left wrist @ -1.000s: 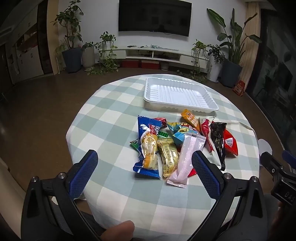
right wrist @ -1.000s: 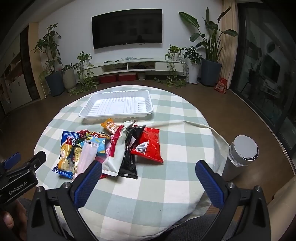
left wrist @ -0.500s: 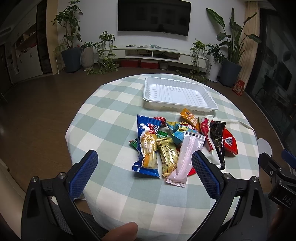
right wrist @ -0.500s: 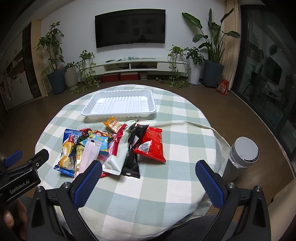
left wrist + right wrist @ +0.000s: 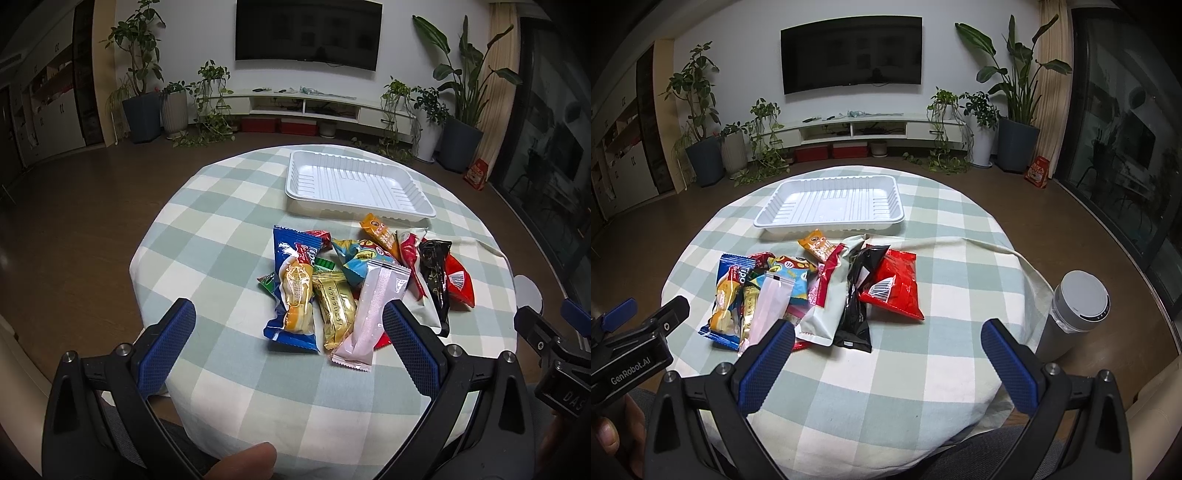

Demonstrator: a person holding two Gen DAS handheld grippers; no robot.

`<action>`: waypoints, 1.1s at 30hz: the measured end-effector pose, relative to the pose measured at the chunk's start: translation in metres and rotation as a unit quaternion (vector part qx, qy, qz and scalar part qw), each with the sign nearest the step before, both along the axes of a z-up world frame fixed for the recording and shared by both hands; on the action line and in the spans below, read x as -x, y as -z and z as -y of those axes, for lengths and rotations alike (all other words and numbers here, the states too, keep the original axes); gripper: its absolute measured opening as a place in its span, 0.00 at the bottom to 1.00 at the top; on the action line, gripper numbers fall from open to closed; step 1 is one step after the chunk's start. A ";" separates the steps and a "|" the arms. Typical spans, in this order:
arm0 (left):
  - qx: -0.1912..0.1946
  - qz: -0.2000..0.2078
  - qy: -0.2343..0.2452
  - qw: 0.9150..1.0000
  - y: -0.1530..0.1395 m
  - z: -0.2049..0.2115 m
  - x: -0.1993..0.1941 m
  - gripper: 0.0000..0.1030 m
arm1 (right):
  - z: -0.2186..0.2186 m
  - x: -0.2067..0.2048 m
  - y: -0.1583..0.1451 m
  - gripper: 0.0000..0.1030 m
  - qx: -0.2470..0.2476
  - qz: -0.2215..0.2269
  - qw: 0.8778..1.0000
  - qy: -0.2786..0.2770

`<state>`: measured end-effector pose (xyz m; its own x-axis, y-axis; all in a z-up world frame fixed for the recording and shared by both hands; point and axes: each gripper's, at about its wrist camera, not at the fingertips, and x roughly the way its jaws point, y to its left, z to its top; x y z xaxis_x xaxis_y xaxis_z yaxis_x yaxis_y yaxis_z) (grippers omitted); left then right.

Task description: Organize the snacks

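Two near wrist views, facing across table (image 5: 229, 236), sharing tray (image 5: 768, 221)

snack pile (image 5: 362, 284) mid-table (image 5: 221, 236) | tray (image 5: 354, 188) behind pile | canister (image 5: 1075, 310) right of table

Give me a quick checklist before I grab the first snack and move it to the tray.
1. Left claw open, holding nothing: ok.
2. Right claw open, holding nothing: ok.
3. White tray has no snacks in it: ok.
4. Pink packet lies on top of the pile, nearest the left claw: ok.
5. Red packet at the pile's right edge, uncovered: ok.
6. Packets overlap, so one may drag another: not ok.
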<state>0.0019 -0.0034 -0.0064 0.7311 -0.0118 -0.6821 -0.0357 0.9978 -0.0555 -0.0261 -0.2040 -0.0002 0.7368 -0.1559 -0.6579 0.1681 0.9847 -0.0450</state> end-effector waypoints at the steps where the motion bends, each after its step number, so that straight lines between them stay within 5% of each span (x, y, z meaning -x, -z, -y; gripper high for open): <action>1: 0.000 0.000 0.000 1.000 0.000 0.000 0.000 1.00 | 0.001 0.000 0.000 1.00 0.000 0.000 1.000 0.000; 33: 0.000 -0.001 0.001 1.000 0.002 -0.001 0.001 1.00 | -0.003 0.001 0.004 1.00 -0.003 -0.002 1.000 -0.002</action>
<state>0.0006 -0.0024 -0.0086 0.7302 -0.0132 -0.6831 -0.0347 0.9978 -0.0564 -0.0273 -0.2010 -0.0044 0.7346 -0.1491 -0.6619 0.1636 0.9857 -0.0406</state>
